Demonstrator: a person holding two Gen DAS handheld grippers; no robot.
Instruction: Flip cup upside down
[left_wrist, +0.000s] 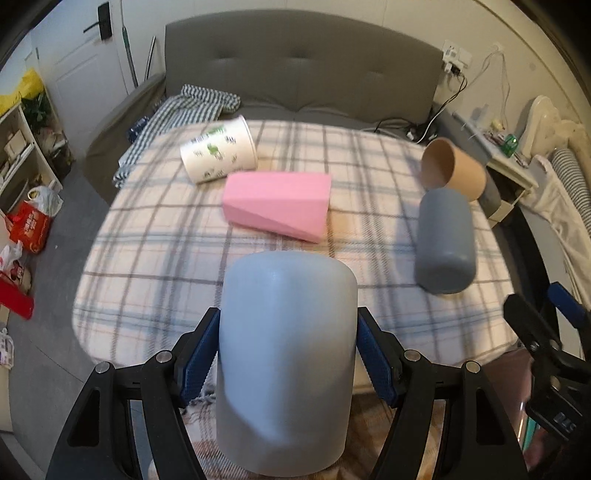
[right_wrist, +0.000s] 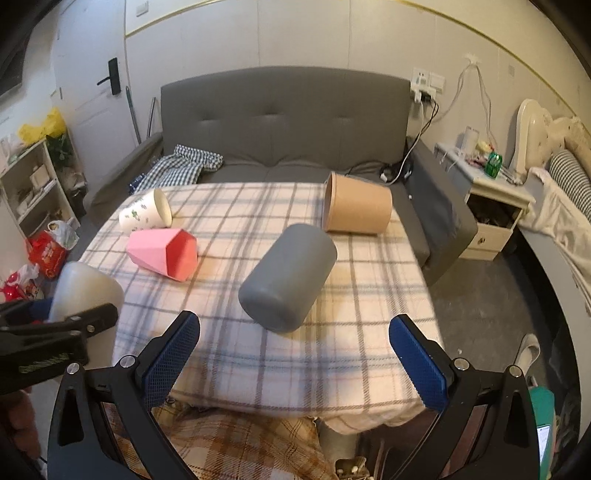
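Note:
My left gripper is shut on a light grey cup, held above the near edge of the plaid-covered table with its closed end pointing away from me. The same cup shows at the left of the right wrist view. My right gripper is open and empty above the table's near edge, just short of a dark grey cup that lies on its side. That dark cup also shows in the left wrist view.
A pink faceted cup, a white printed paper cup and a brown paper cup lie on their sides on the table. A grey sofa stands behind. A shelf is at left, a nightstand at right.

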